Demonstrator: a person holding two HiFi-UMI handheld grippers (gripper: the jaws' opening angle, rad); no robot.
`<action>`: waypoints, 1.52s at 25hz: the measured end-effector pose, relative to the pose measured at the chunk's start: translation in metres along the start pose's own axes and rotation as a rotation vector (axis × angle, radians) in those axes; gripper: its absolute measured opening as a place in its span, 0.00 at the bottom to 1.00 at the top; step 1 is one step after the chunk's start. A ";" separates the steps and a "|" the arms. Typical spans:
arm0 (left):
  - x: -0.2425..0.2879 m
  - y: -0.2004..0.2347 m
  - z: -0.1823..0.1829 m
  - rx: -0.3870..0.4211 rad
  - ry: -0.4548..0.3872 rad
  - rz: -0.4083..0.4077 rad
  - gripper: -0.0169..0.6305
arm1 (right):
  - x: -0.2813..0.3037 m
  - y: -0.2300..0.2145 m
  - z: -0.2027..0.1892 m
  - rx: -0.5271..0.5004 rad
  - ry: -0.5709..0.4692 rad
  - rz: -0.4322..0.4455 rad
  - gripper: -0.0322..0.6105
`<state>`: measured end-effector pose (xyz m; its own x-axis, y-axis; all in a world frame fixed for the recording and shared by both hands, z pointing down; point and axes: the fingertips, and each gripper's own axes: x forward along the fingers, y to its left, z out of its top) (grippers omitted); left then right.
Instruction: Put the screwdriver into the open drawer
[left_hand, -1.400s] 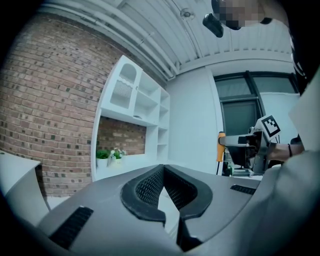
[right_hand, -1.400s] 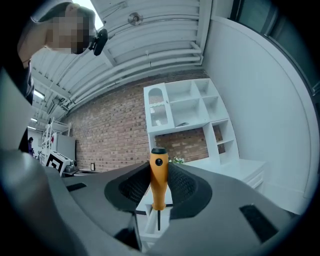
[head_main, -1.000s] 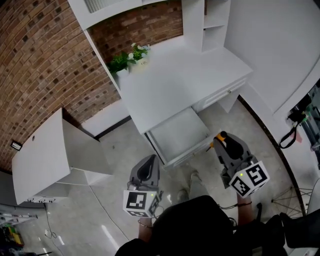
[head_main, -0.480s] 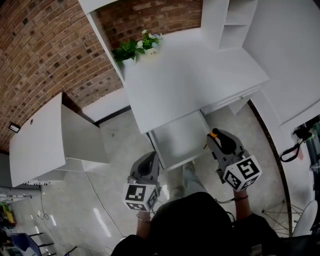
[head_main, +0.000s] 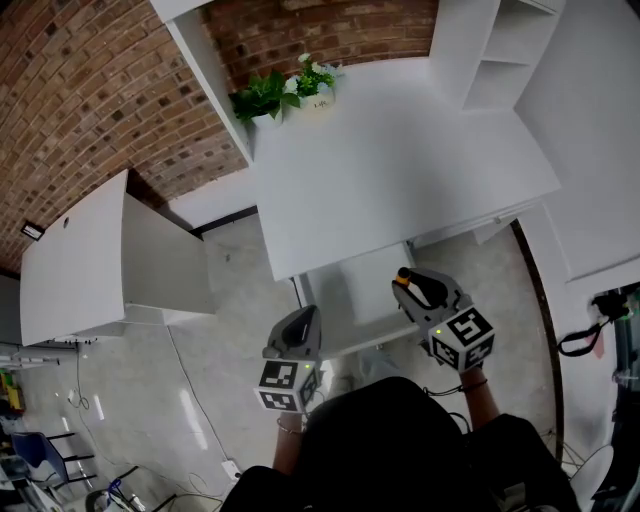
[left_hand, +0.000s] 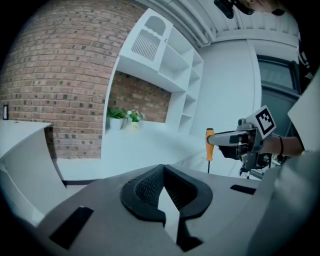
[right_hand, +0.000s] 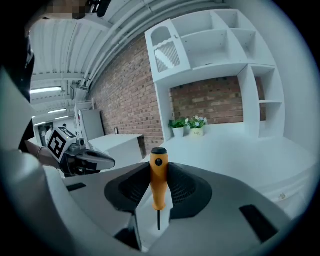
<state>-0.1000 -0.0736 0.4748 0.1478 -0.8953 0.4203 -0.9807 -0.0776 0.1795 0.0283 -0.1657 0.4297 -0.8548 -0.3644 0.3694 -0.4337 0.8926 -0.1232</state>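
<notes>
The screwdriver (right_hand: 158, 182) has an orange handle and a thin dark shaft, and it stands upright between the jaws of my right gripper (right_hand: 159, 172), which is shut on the handle. In the head view my right gripper (head_main: 405, 283) holds the screwdriver (head_main: 401, 281) over the right front part of the open white drawer (head_main: 350, 290). The left gripper view also shows the screwdriver (left_hand: 209, 145) hanging shaft-down. My left gripper (head_main: 300, 318) hovers by the drawer's front left corner. Its tips (left_hand: 163, 172) meet with nothing between them.
The white desk (head_main: 400, 170) carries two potted plants (head_main: 265, 95) at its back left, and shelves (head_main: 490, 50) stand at its back right. A white side cabinet (head_main: 90, 260) stands left of the desk against the brick wall. A black cable (head_main: 590, 335) hangs at the right edge.
Both grippers have moved toward the desk. The right one has carried the screwdriver from beside the drawer's front to over its right front part. The left one has closed in on the drawer's front.
</notes>
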 end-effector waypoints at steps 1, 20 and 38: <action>0.006 -0.001 -0.004 -0.004 0.016 0.002 0.04 | 0.006 -0.002 -0.004 -0.011 0.019 0.022 0.22; 0.083 -0.003 -0.066 -0.034 0.228 -0.005 0.04 | 0.092 -0.021 -0.130 -0.039 0.422 0.273 0.22; 0.141 0.013 -0.117 -0.047 0.358 -0.099 0.04 | 0.161 -0.030 -0.228 -0.008 0.708 0.327 0.22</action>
<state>-0.0766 -0.1492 0.6405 0.2853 -0.6736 0.6818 -0.9537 -0.1287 0.2720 -0.0313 -0.1906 0.7029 -0.5520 0.1713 0.8161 -0.1867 0.9284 -0.3212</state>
